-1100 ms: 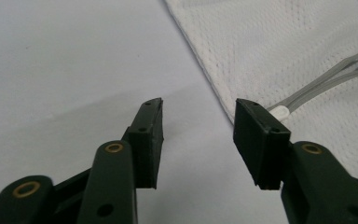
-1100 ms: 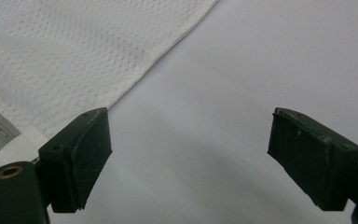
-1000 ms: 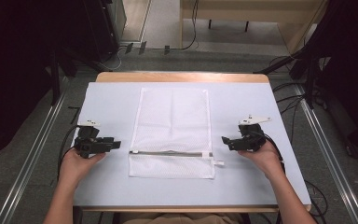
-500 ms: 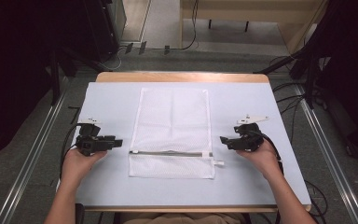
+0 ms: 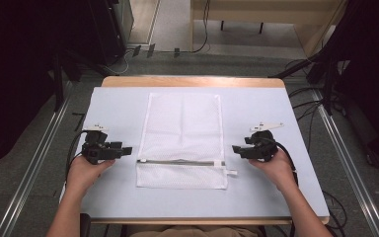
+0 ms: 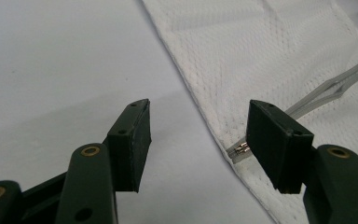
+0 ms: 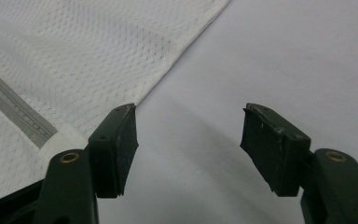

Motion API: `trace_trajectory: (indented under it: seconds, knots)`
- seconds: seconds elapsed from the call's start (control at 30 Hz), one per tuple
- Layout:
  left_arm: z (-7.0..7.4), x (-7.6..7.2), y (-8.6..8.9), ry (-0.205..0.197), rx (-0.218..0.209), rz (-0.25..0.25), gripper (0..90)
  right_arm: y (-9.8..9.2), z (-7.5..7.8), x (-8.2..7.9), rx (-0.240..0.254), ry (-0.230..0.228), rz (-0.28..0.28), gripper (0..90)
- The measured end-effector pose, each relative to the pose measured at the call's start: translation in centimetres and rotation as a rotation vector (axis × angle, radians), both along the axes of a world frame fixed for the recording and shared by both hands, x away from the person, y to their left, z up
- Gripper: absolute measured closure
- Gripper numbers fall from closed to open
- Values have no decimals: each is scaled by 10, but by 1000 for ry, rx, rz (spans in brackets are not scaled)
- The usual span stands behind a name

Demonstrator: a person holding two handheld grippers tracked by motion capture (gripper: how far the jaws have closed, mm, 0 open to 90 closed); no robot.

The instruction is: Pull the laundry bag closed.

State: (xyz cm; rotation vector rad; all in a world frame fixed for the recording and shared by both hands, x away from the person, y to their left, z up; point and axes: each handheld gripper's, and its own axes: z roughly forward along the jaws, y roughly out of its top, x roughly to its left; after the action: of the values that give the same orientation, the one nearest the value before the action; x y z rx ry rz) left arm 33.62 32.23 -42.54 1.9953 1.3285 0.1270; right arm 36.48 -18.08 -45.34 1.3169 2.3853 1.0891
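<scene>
A white mesh bag (image 5: 183, 133) lies flat on the middle of the table, with a grey zipper (image 5: 177, 162) running across it near the front. My left gripper (image 5: 126, 149) rests just left of the bag, pointing at the zipper's left end (image 6: 240, 150). Its jaws have just been opening, and my left gripper (image 6: 200, 112) holds nothing. My right gripper (image 5: 236, 148) rests just right of the bag, close to the white zipper pull (image 5: 231, 172). Its jaws have just been closing a little, but my right gripper (image 7: 191, 114) stands open over bare table beside the bag's edge (image 7: 168, 51).
A pale blue-grey mat (image 5: 261, 108) covers the wooden table (image 5: 192, 81). Cables (image 5: 303, 98) trail off the right side, and metal rails (image 5: 34, 163) run along the floor on both sides. Dark equipment stands at the far left and right.
Both hands stay where they were beside the bag, and the bag has not moved. The change in jaw width is too small to make out from above.
</scene>
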Motion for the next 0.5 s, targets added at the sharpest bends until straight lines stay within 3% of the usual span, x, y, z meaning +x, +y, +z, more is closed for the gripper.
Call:
trace_trajectory:
  seconds: [0.17, 0.3, 0.5]
  knots:
    - [0, 0, -2, 12, -7, -20, 429, 0, 0, -1, -6, -3, 3, 399]
    - [-1, 2, 1, 26, -33, 5, 427, 2, 2, -1, -5, -6, 13, 429]
    - [-1, 1, 3, 28, -17, -13, 424, 5, 4, 0, 7, 12, 19, 463]
